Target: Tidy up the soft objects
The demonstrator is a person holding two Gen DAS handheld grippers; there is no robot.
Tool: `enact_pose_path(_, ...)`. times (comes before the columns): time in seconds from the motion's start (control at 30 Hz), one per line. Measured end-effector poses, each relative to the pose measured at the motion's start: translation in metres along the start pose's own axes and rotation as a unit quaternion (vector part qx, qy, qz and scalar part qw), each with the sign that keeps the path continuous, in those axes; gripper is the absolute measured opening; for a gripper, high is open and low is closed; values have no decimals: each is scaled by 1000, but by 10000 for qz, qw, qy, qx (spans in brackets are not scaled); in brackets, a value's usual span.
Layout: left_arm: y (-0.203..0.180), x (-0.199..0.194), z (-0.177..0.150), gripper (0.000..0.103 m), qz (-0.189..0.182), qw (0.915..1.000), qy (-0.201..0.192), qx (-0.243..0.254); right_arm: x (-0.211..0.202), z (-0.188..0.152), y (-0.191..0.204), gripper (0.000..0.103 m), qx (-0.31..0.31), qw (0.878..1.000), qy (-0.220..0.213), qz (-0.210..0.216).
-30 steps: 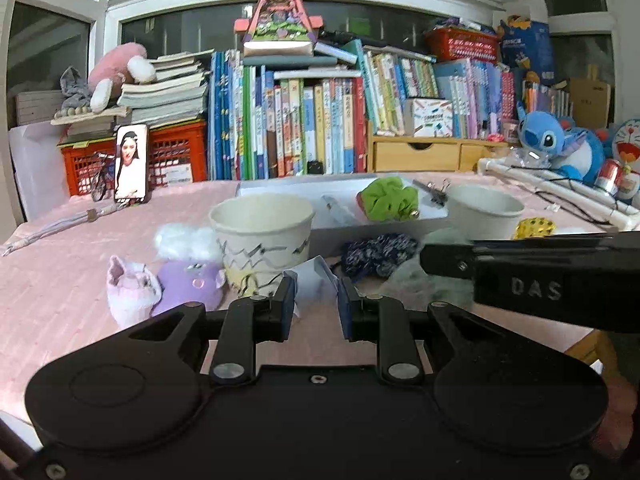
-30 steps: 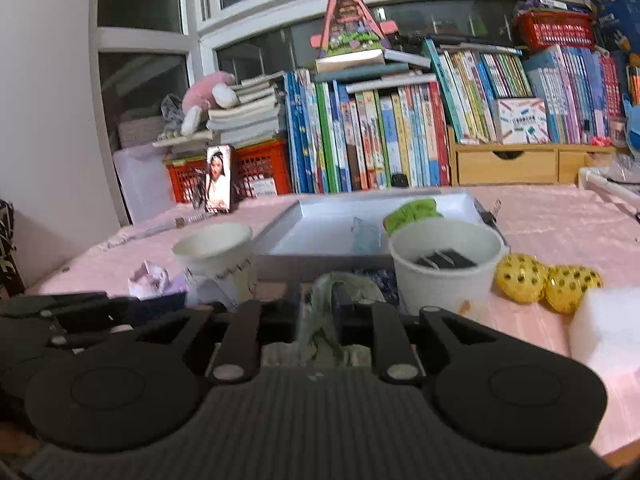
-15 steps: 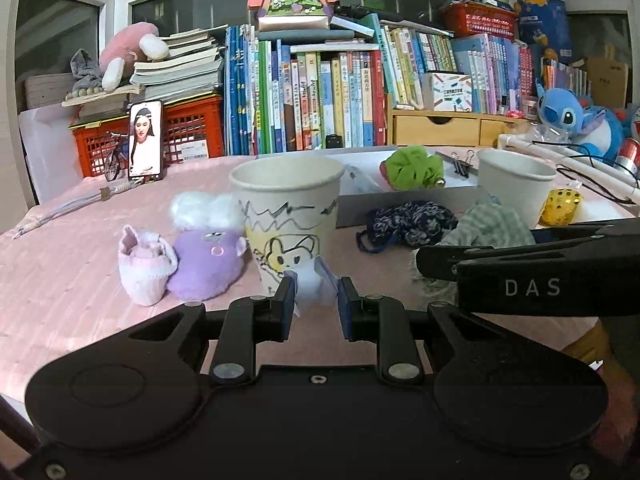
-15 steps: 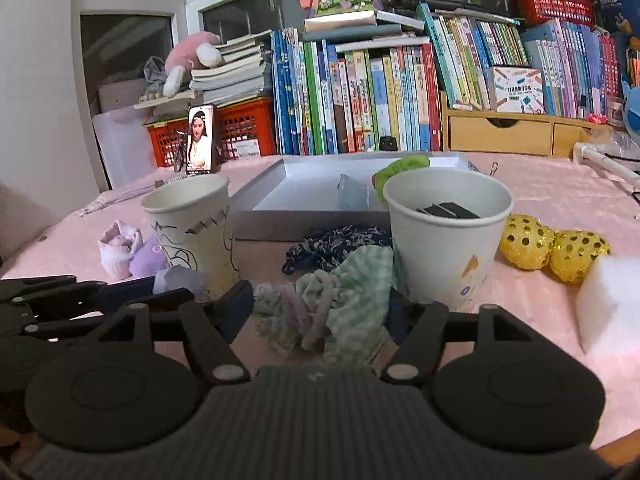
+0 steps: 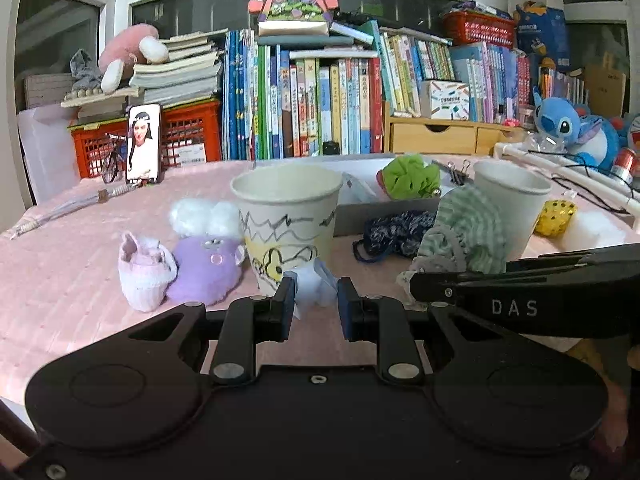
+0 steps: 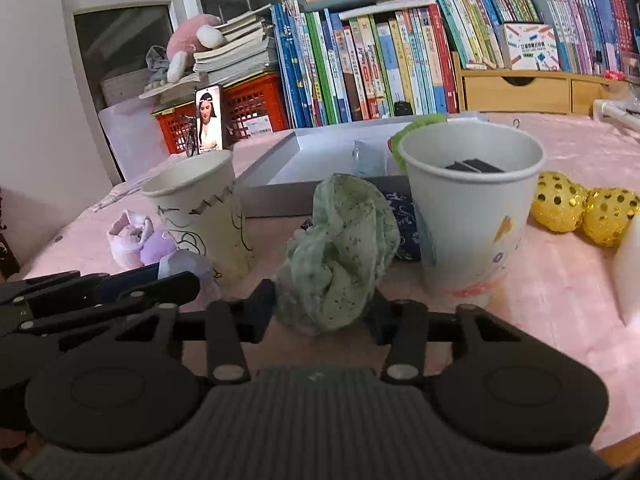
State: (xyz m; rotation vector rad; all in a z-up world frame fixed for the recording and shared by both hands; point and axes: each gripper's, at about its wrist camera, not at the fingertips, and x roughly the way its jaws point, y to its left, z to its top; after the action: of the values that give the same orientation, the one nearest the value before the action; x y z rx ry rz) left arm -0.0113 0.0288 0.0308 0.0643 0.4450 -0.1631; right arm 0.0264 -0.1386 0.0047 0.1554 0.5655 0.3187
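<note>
A: Dark windows (image 5: 60, 36) in white frames run behind a packed row of upright books (image 5: 320, 108).

B: A pink cloth (image 5: 60, 280) covers the table, with a wooden drawer unit (image 5: 436, 136) and a red crate (image 5: 188, 132) at the back.

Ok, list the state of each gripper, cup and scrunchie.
Left gripper: shut on pale blue cloth.
Right gripper: shut on green scrunchie.
Doodled cup: upright, inside hidden.
White cup: upright, dark items inside.
Navy scrunchie: lying on table.
Lime scrunchie: in tray.
</note>
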Motion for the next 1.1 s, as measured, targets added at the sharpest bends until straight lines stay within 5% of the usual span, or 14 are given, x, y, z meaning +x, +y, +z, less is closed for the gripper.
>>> enact_pose_path(0.73, 7, -22, 90, 22, -518, 9958, -758, 22, -62, 69, -14, 47, -263, 9934, -1058, 366)
enact_pose_path(1.1, 24, 30, 167, 21, -781, 9963, -337, -149, -46, 133, -58, 48, -450, 9954, -837, -145)
